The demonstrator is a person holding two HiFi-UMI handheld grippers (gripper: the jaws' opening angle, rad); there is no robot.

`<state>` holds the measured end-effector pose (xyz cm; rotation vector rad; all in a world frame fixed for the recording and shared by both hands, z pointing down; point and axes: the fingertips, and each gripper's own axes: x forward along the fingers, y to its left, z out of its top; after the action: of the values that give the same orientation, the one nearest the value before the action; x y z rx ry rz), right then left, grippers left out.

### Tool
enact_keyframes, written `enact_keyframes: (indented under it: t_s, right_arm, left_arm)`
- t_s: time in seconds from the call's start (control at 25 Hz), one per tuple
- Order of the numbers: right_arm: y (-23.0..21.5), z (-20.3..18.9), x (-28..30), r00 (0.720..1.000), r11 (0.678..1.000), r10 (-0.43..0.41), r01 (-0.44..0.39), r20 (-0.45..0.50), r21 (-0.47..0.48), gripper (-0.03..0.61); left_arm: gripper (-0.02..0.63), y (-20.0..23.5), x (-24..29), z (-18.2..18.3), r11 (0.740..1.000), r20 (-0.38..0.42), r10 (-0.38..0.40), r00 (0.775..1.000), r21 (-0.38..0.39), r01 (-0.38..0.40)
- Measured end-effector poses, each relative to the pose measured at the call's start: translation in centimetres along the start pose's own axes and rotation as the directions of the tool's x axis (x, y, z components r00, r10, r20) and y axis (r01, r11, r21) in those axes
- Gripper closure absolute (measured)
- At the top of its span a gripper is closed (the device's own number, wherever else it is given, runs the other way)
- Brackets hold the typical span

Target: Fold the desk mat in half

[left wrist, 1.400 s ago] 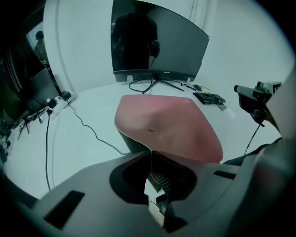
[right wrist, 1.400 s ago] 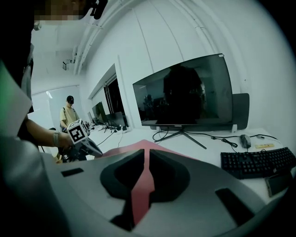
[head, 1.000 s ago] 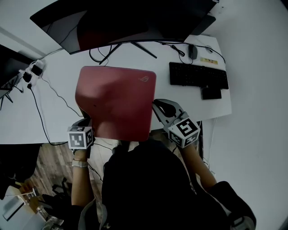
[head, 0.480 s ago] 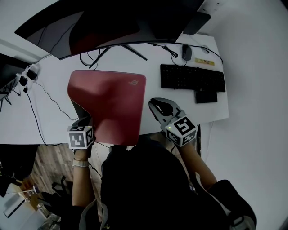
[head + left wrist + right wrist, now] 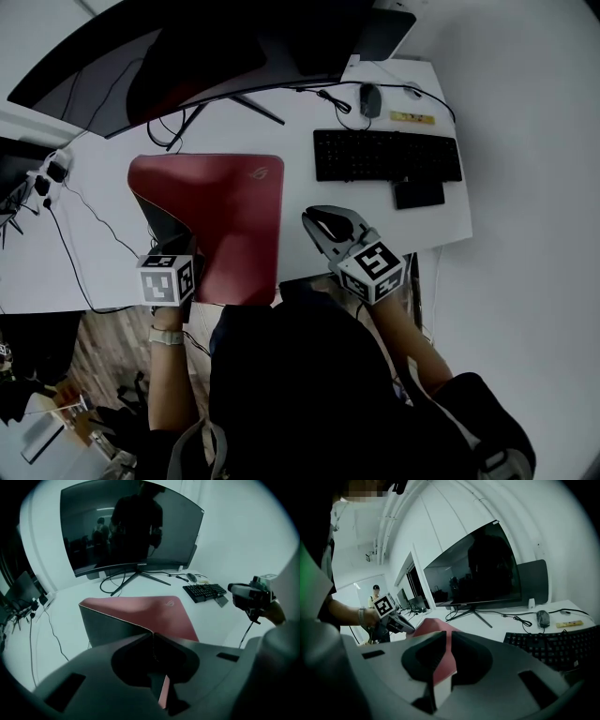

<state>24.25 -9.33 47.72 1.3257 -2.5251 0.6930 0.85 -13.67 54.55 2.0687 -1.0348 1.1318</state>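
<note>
The red desk mat point(image 5: 230, 211) lies on the white desk point(image 5: 309, 192), its logo corner at the far right. Its near left part is lifted, so the dark underside point(image 5: 167, 225) shows. My left gripper point(image 5: 178, 255) is shut on that lifted edge; in the left gripper view the mat's edge point(image 5: 117, 620) runs straight into the closed jaws of the left gripper point(image 5: 152, 641). My right gripper point(image 5: 319, 223) hovers just right of the mat's right edge, apart from it. In the right gripper view the right gripper point(image 5: 449, 641) is shut with nothing gripped, and the red mat point(image 5: 436, 626) shows beyond it.
A black keyboard point(image 5: 386, 155) and a dark flat device point(image 5: 419, 194) lie to the right. A mouse point(image 5: 371, 96) sits behind them. The large curved monitor point(image 5: 206, 47) stands at the back on a splayed stand. Cables point(image 5: 75, 202) and plugs trail at the left.
The left gripper has carried the lifted mat edge rightward across the desk, and more dark underside shows. The right gripper has drawn clear of the mat's right edge.
</note>
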Motion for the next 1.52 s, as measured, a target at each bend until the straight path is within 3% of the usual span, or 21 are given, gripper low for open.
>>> enact_keyframes:
  t_s: [0.4,0.68,1.24,1.52]
  right_arm:
    - [1.0,-1.2,-1.0,0.998,0.998,-0.056,0.056,0.0,0.041,0.537]
    - [3.0,-1.8,0.0,0.996,0.99,-0.09,0.09,-0.006,0.104,0.537]
    - [5.8,-4.8,4.0,0.991,0.965,-0.129,0.136,-0.046,0.225,0.534]
    - [7.0,-6.9,7.2,0.991,0.946,-0.099,0.123,-0.092,0.301,0.468]
  left_arm:
    - [0.589,-3.3,1.8,3.4,0.992,0.029,-0.111,0.993,0.069,0.109]
    - [0.589,-3.3,3.1,4.8,0.976,0.024,-0.196,0.98,0.101,0.193]
    - [0.589,-4.7,5.2,8.4,0.926,0.024,-0.356,0.934,0.144,0.349]
    - [0.589,-5.1,6.0,10.0,0.905,0.027,-0.404,0.914,0.156,0.395]
